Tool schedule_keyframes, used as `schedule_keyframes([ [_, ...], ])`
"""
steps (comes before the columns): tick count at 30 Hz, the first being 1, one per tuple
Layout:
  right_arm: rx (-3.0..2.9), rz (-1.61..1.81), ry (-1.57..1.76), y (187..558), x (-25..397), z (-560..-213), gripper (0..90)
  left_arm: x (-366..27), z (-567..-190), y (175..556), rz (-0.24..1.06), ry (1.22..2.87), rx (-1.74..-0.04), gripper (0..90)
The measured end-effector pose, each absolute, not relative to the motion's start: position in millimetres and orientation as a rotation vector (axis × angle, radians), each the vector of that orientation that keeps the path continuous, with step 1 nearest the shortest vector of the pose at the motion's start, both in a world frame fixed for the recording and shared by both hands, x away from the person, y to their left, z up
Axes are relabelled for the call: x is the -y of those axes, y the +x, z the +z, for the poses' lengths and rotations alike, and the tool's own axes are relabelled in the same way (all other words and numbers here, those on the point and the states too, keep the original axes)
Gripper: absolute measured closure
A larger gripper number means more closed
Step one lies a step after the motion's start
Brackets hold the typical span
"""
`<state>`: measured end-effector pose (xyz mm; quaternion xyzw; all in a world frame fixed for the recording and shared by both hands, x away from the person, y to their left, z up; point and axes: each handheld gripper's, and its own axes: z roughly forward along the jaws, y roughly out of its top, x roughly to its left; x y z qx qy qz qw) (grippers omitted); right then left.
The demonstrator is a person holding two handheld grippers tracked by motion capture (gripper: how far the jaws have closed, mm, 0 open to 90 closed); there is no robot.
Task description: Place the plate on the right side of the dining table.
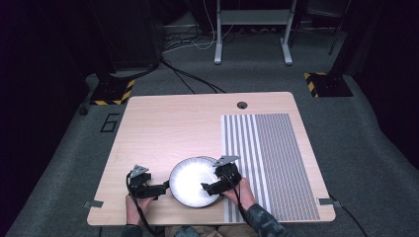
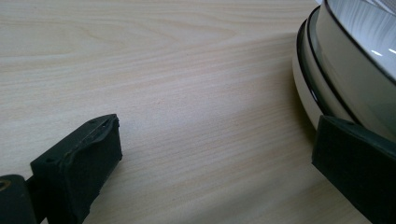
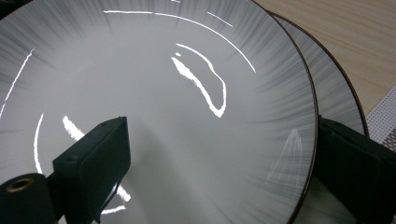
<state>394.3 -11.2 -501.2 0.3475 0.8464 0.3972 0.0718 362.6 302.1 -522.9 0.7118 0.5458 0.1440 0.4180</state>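
Two plates are stacked near the front edge of the surface (image 1: 168,123), roughly midway along it and just left of the striped mat (image 1: 269,163) that covers the right part. The upper plate (image 1: 193,180) is white with a dark rim and grey streaks toward its edge; the lower plate (image 3: 338,88) is seen in the right gripper view as a crescent peeking out beyond the upper one.

The left tool (image 1: 160,188) is held low at the left side of the stack, near the front left corner. Its jaws are spread wide. In the left gripper view one jaw lies over bare wood while the other is set right at the stacked rims (image 2: 317,70); whether it actually touches them cannot be told from this angle.

The right tool (image 1: 211,186) is placed at the right side of the stack, at the mat's left border. Its jaws are also parted, nothing being clamped: one jaw is seen over the inside of the upper plate (image 3: 187,116), the other outside the rim, so that the plate's edge lies between them. The person's right hand (image 1: 240,193) is wrapped around this tool, and the left hand (image 1: 134,203) is seen behind the other.
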Motion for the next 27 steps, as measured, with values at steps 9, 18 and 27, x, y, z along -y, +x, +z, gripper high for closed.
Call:
schedule_keyframes([
  [9, -2.541, 1.165, 1.037, 393.5, 8.1, -502.2, 7.7, -303.0, -497.2, 358.9, 0.394, 1.786, -1.367, 2.1],
  [18, -2.544, 1.183, 1.049, 394.3, 8.3, -503.3, 8.5, -297.1, -482.2, 354.9, 0.376, 1.754, -1.330, 5.2],
  [27, -2.530, 1.196, 1.066, 395.6, 11.9, -503.1, 16.4, -275.9, -485.0, 355.8, 0.310, 1.807, -1.282, 23.4],
])
